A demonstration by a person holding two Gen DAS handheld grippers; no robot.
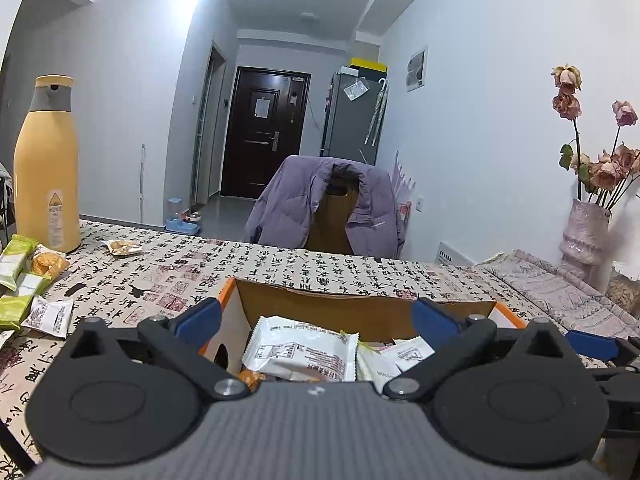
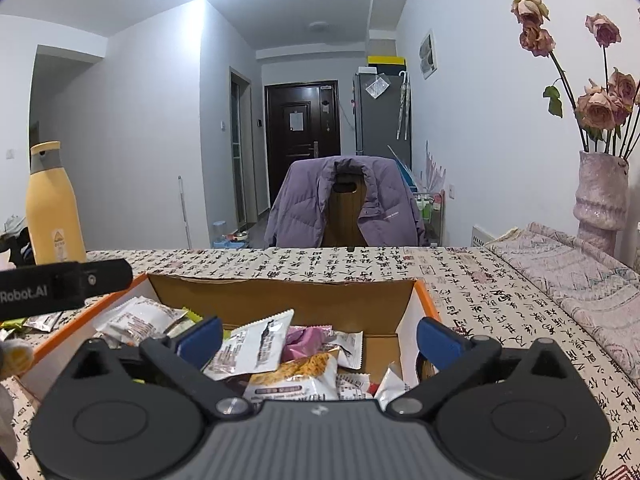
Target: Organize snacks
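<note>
- "Robot.AI" printed on left gripper point(image 2: 60, 288) body, seen at the box's left rim; tablecloth point(image 2: 480, 280) carries calligraphy.
- Left gripper and right gripper point(image 2: 320, 340): jaws spread wide, nothing clamped, over the cardboard box point(image 2: 280, 292).
- Snack packets point(image 2: 256, 348) piled inside the box; more packets point(image 1: 24, 280) at the table's left edge beside the yellow bottle point(image 1: 46, 168).
- Cloth bare beyond the box's far rim.

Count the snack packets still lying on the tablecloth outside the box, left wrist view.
6 visible: two green wrappers, an orange-filled packet between them, two white wrappers near the left edge, and a clear cookie packet beside the tall yellow bottle. More may lie out of frame.
</note>
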